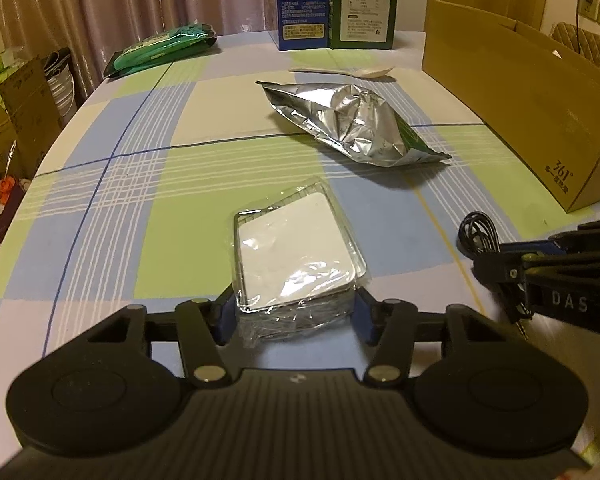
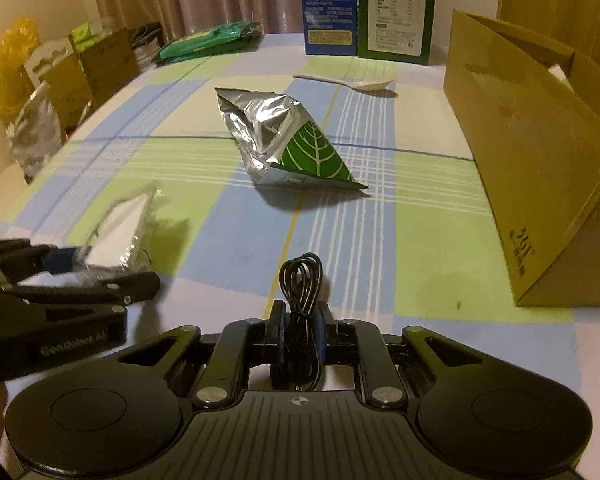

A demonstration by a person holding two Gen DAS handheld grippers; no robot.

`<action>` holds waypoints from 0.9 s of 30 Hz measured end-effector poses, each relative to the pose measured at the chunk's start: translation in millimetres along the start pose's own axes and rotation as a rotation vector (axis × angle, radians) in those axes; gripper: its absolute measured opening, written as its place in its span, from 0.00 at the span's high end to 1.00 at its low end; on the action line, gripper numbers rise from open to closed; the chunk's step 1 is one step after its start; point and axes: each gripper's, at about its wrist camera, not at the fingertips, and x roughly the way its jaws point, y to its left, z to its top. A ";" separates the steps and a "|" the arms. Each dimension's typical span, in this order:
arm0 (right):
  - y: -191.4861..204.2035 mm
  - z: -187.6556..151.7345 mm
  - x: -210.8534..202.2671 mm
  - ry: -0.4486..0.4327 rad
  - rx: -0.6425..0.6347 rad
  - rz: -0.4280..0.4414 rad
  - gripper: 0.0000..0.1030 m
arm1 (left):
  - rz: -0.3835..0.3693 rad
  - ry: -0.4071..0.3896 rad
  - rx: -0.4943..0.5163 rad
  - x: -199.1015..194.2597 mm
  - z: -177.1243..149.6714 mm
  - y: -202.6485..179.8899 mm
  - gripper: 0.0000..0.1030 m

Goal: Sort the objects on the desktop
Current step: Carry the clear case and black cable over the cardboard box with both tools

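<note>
Left wrist view: one clear plastic square box (image 1: 298,252) sits pinched between the left gripper (image 1: 296,316) pads. Just right of it, the right gripper (image 2: 300,336) squeezes one coiled black cable (image 2: 300,280). One silver foil bag (image 1: 356,124) lies beyond the box.

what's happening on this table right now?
Desk sorting, both grippers loaded. The left gripper is shut on a clear plastic case; the right gripper is shut on a coiled black cable. A foil bag, a white spoon and an open cardboard box sit on the checked tablecloth.
</note>
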 end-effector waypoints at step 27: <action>-58.5 45.9 -146.9 -0.281 0.167 -0.043 0.89 | -0.119 -0.150 0.012 -107.2 51.4 -73.2 0.51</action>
